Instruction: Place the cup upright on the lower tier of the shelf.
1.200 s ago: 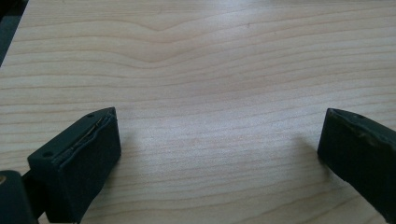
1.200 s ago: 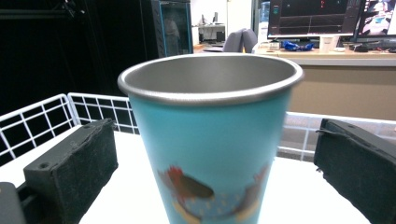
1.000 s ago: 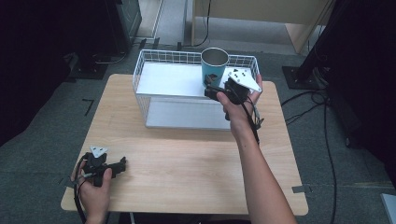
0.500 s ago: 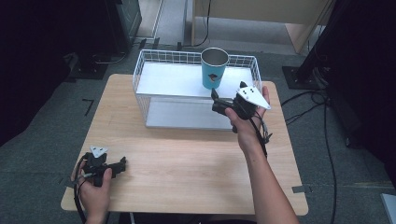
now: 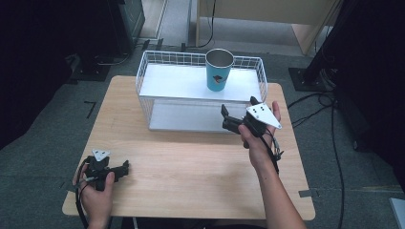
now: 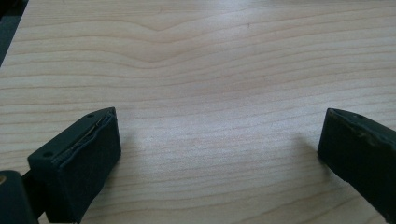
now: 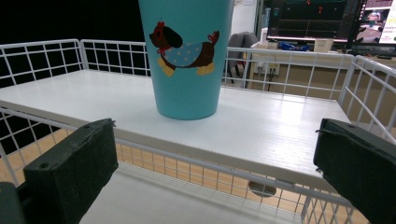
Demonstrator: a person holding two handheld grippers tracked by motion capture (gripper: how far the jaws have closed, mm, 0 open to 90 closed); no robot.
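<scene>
My right gripper (image 5: 230,119) is in the air just in front of the wire rack, and its jaws are wide apart with nothing between them; in the right gripper view the two black pads (image 7: 70,172) stand at the two sides of the picture and the space between them is free. My left gripper (image 5: 119,169) is low at the near left corner of the table, and it is also wide open and holds nothing; in the left gripper view I see just the wood between the jaws. The biggest thing is the wooden table (image 5: 191,176), light in colour with a clear grain (image 6: 201,70). On its far half stands the white wire rack (image 5: 157,57), which has a mesh wall around it and two white shelves, one upper shelf (image 7: 261,126) and one lower shelf (image 5: 181,117) under it. The cup (image 5: 218,69) stands upright on the upper shelf, toward the right side and near the back wall. It is teal outside and metal inside, and it has a picture of a dog in a dotted coat (image 7: 183,46) on its side. My right gripper points to the cup but it is well apart from it, in front of the shelf edge. My two hands are far from each other, the left hand (image 5: 95,198) at the near edge and the right hand (image 5: 260,140) near the rack.
</scene>
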